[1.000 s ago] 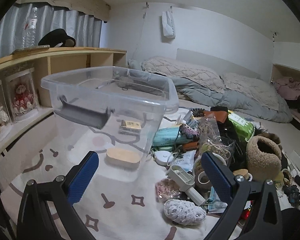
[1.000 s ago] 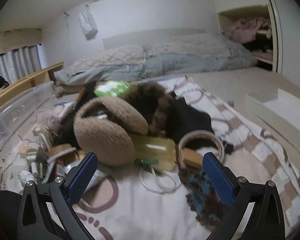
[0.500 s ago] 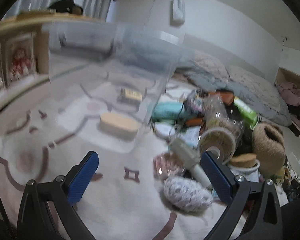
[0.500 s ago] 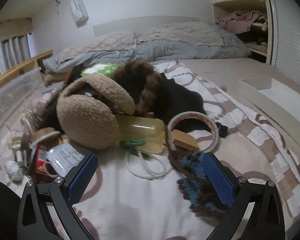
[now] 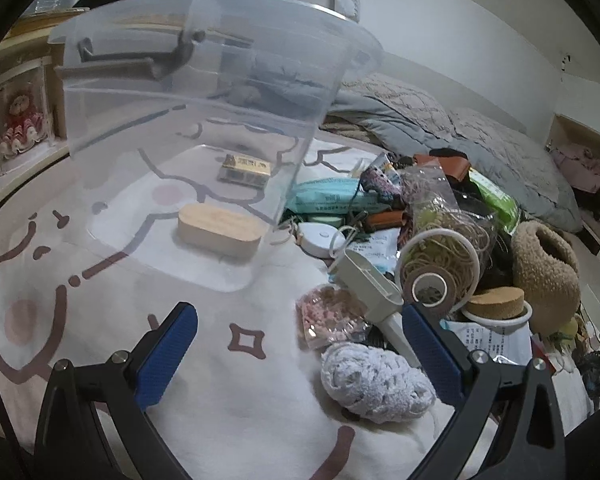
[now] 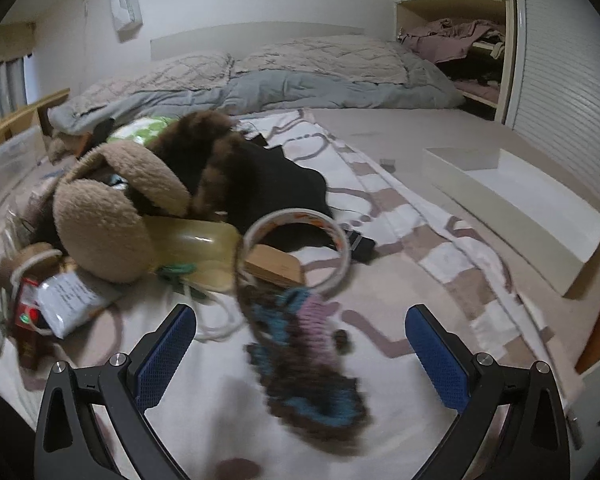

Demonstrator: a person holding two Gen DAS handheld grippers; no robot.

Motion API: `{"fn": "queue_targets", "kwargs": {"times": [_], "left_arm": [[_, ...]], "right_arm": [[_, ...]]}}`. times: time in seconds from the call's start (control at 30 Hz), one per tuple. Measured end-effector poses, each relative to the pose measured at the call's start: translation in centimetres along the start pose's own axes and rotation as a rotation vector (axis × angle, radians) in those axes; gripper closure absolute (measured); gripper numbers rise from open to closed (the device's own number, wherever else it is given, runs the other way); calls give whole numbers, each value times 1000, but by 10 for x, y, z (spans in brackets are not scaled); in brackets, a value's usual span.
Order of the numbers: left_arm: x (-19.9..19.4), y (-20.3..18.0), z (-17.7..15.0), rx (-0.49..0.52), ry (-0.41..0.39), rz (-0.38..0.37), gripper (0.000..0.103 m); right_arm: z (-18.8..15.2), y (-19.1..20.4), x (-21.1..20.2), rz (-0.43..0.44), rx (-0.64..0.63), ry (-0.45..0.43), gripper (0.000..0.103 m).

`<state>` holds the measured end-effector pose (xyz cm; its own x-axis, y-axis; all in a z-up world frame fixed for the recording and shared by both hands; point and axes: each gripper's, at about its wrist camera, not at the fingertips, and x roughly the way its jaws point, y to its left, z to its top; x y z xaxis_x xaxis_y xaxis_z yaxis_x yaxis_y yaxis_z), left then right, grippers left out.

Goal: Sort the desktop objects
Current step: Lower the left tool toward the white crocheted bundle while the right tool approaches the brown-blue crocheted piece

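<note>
In the left wrist view a clear plastic bin stands on a patterned sheet, holding a wooden case and a gold box. My left gripper is open and empty, low over the sheet before a white crocheted ball, a pink bead bag and a grey lint roller. My right gripper is open and empty over a brown, blue and pink knitted piece. Behind it lie a white hoop, a yellow bottle and beige earmuffs.
A pile of small items spreads right of the bin, with a cork-lidded jar. A white tray lies at the right on the mattress. A wooden shelf runs along the left. Bedding lies behind.
Both grippers have moved forward and lower towards the items. The bin now looms larger in the left view; the knitted piece now sits between the right fingers' line.
</note>
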<state>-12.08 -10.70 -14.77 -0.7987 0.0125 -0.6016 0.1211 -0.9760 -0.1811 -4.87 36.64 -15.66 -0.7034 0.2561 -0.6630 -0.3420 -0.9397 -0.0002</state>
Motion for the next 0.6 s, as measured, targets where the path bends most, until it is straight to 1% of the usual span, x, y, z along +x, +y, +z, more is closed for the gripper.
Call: {"fn": "queue_targets", "kwargs": {"times": [0.2,0.37,0.5,0.6], "left_arm": [[2,-11,-14,70,14,-12,0],[10,-22,-34,101,74,-7,0],[15,-29,-39,138,66,9,0],[17,-29,-39,143,59,11,0]], "right_arm": [[-4,-9,8,-15,-17,30,0],[-11,-7,17,-26,-71,62,0],[-19,-7,29,-22,-68,94,0],[-27,-7,34,-24,-78,102,0]]}}
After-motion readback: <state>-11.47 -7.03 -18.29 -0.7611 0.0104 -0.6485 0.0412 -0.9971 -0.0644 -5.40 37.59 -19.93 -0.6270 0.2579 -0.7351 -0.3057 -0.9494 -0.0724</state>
